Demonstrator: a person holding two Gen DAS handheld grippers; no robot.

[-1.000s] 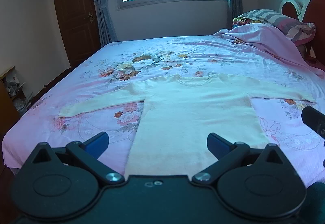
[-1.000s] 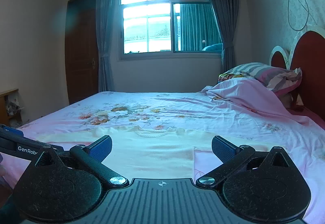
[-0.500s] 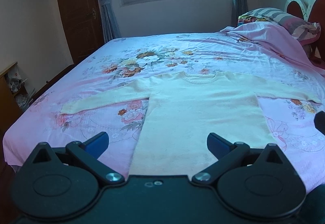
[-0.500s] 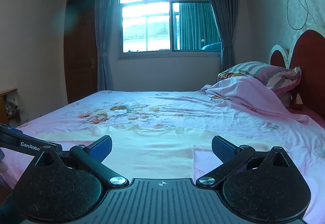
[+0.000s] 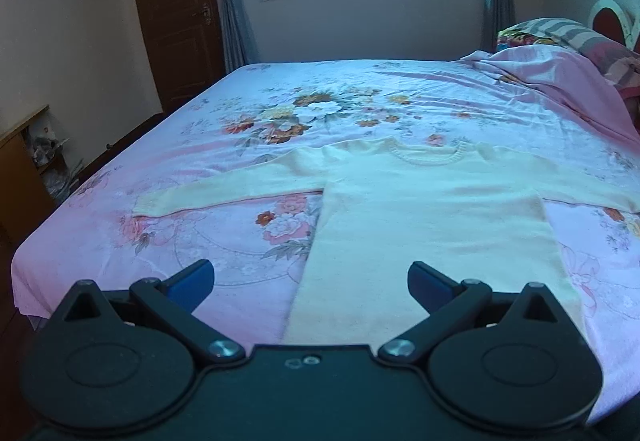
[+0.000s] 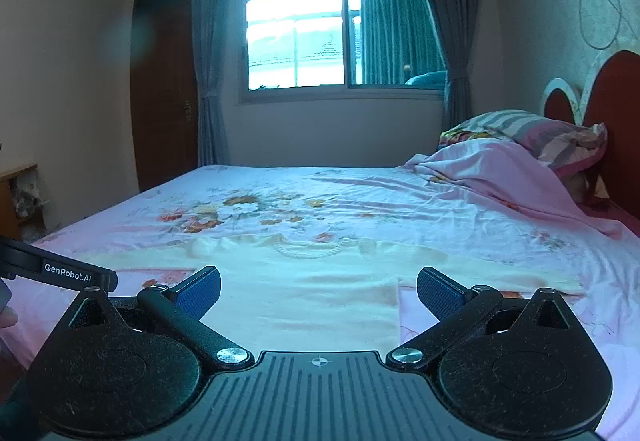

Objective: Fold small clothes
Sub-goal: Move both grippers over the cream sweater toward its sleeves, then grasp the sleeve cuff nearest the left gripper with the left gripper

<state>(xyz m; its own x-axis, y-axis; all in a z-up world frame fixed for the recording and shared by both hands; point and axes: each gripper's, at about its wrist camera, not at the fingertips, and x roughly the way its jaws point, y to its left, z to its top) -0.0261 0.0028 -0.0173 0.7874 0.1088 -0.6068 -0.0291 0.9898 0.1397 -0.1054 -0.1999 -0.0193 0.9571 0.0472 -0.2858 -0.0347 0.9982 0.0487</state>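
Note:
A small cream long-sleeved sweater [image 5: 424,217] lies flat on the pink floral bedsheet [image 5: 248,237], collar away from me, both sleeves spread out sideways. It also shows in the right wrist view [image 6: 316,293]. My left gripper [image 5: 311,279] is open and empty, held above the sweater's lower left hem near the bed's front edge. My right gripper [image 6: 319,291] is open and empty, held low over the sweater's lower right part. The left gripper's body [image 6: 60,273] shows at the left edge of the right wrist view.
A rumpled pink blanket [image 5: 560,81] and striped pillows [image 6: 532,133] lie at the right by the red headboard [image 6: 612,101]. A wooden cabinet [image 5: 24,177] stands left of the bed. A door [image 5: 176,13] and window [image 6: 336,37] are beyond.
The left gripper has shifted left and tilted lower, so the sweater now sits more to the right in its view. The right gripper moved slightly. Both stay open.

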